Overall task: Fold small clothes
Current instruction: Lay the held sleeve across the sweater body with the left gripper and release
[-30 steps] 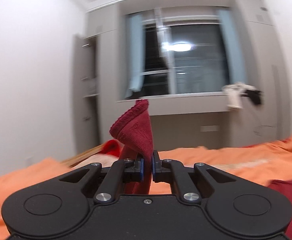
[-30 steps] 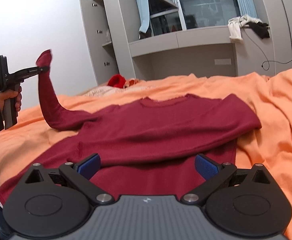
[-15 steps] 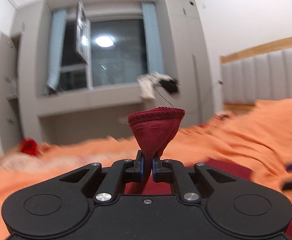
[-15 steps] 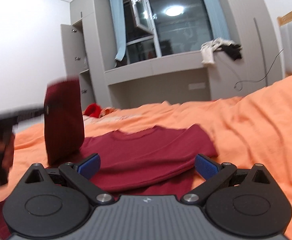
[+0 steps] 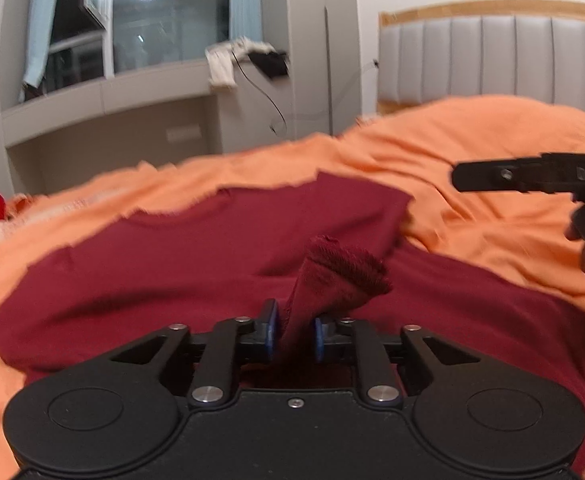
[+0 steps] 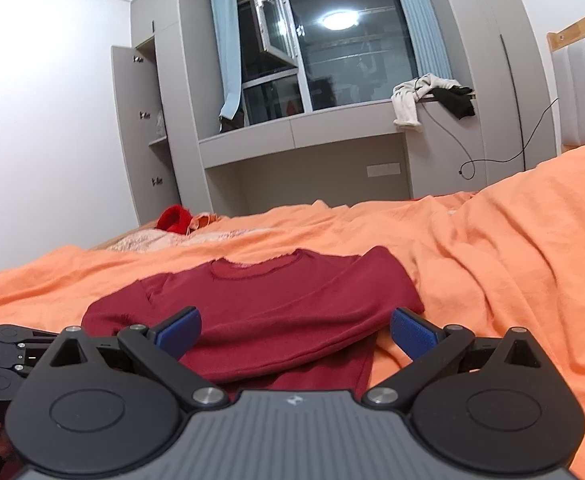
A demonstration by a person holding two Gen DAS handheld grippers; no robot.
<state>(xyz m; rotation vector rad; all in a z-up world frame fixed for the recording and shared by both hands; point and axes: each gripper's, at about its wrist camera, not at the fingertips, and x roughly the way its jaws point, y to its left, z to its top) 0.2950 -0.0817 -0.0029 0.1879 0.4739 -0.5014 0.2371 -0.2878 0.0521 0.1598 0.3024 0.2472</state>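
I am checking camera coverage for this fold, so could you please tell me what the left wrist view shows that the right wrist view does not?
Only the left wrist view shows the sleeve cuff between the left hand-held gripper's just-parted jaws, and the padded headboard. Only the right wrist view shows the open cupboard door and the right hand-held gripper's wide-open, empty jaws. Both show the dark red sweater on the orange bedspread and the window.

The left gripper (image 5: 295,338), which a second earlier held the dark red sweater's (image 6: 276,312) sleeve cuff (image 5: 342,276) high against the window, swung across and came down low over the garment's body on the orange bedspread (image 6: 492,264). Its jaws had just been opening, the cuff standing loosely between them. The raised sleeve seen earlier from the right wrist was now folded over the sweater.
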